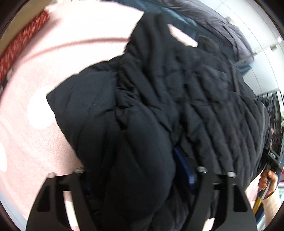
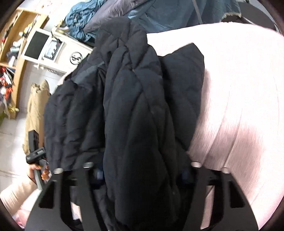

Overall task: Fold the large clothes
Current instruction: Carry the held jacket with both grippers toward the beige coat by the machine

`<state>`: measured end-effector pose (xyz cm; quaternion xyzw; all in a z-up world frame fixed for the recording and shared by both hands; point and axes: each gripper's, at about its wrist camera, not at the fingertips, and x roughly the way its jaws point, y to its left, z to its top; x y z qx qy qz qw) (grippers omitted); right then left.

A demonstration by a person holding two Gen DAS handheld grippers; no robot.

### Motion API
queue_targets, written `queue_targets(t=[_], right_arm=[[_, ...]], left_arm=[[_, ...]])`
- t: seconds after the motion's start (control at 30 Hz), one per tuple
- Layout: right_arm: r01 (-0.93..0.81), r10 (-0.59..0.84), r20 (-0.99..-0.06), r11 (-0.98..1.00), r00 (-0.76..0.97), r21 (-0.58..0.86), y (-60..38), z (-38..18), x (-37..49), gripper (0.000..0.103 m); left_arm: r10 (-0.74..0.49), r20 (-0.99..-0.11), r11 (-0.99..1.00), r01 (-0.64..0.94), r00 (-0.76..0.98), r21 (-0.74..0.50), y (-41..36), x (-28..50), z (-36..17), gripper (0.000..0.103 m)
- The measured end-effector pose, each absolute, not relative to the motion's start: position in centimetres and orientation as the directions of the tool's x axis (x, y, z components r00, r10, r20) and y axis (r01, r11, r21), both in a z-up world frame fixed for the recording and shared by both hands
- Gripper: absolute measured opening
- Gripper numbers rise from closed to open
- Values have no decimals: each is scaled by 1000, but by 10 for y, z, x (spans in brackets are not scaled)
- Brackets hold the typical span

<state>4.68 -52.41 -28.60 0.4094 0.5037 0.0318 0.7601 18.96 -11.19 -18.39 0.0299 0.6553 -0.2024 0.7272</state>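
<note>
A black quilted puffer jacket (image 1: 159, 99) hangs bunched above a pink bed cover (image 1: 53, 58). My left gripper (image 1: 140, 179) is shut on a thick fold of the jacket, which fills the space between its fingers. My right gripper (image 2: 142, 174) is likewise shut on a bunched fold of the jacket (image 2: 134, 99), held above the pink cover (image 2: 239, 110). The other hand-held gripper shows at the right edge of the left wrist view (image 1: 273, 156) and at the lower left of the right wrist view (image 2: 35, 152).
A red patterned box (image 1: 19, 46) lies at the far left of the bed. Blue and grey bedding (image 2: 159, 16) is piled behind the jacket. A wooden shelf (image 2: 12, 58), a white appliance (image 2: 44, 46) and a tan bag (image 2: 35, 106) stand at the left on a tiled floor.
</note>
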Motion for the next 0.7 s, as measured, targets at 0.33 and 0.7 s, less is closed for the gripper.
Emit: queue_targets(t=[0.33, 0.7], right_arm=[[353, 382, -687, 646, 618, 677, -485, -229, -11, 22], [491, 310, -759, 611, 573, 620, -416, -186, -174, 21]], left_arm=[[-401, -902, 840, 458, 161, -292, -117, 127, -99, 27], [-468, -882, 753, 544, 47, -370, -100, 26, -81, 26]])
